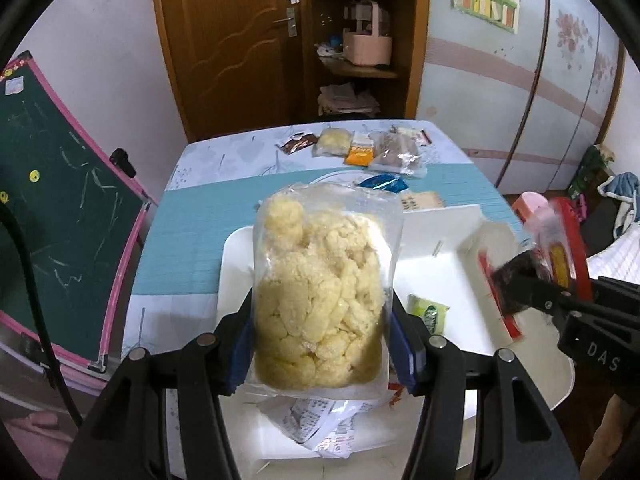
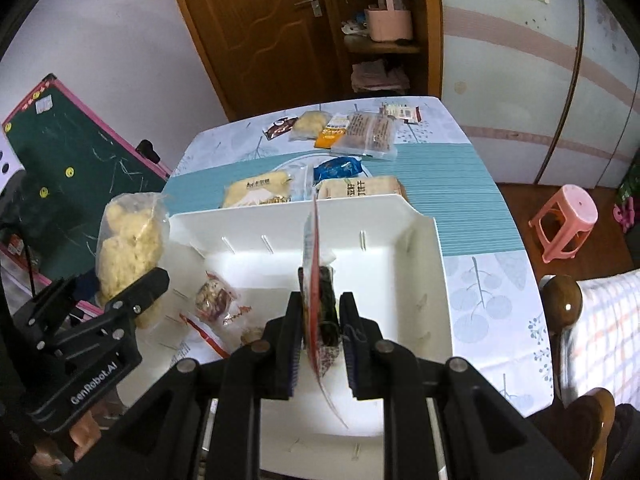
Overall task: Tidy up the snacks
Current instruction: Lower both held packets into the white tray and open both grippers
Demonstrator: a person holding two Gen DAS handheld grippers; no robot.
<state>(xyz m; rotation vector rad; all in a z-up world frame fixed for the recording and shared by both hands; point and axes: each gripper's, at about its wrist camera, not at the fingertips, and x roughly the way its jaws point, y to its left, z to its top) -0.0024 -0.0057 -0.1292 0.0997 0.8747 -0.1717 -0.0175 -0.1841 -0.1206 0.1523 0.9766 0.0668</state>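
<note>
My left gripper (image 1: 320, 344) is shut on a clear bag of pale yellow puffed snacks (image 1: 320, 272), pads pressing both its sides. The bag hangs upright over the left part of a white bin (image 1: 440, 240). My right gripper (image 2: 320, 320) is shut on a thin packet with a red edge and dark contents (image 2: 316, 248), held edge-on above the middle of the bin (image 2: 280, 210). In the left wrist view, that packet (image 1: 560, 256) hangs over the bin's right end. From the right wrist, the yellow bag (image 2: 128, 240) shows beyond the bin's left wall.
In the bin lie a green packet (image 1: 428, 312), a brown wrapped snack (image 2: 212, 300) and a printed packet (image 1: 320, 428). More snack packets (image 2: 344, 128) lie along the table's far edge, others (image 2: 256, 192) behind the bin. A chalkboard (image 1: 60, 220) stands left, a pink stool (image 2: 564, 220) right.
</note>
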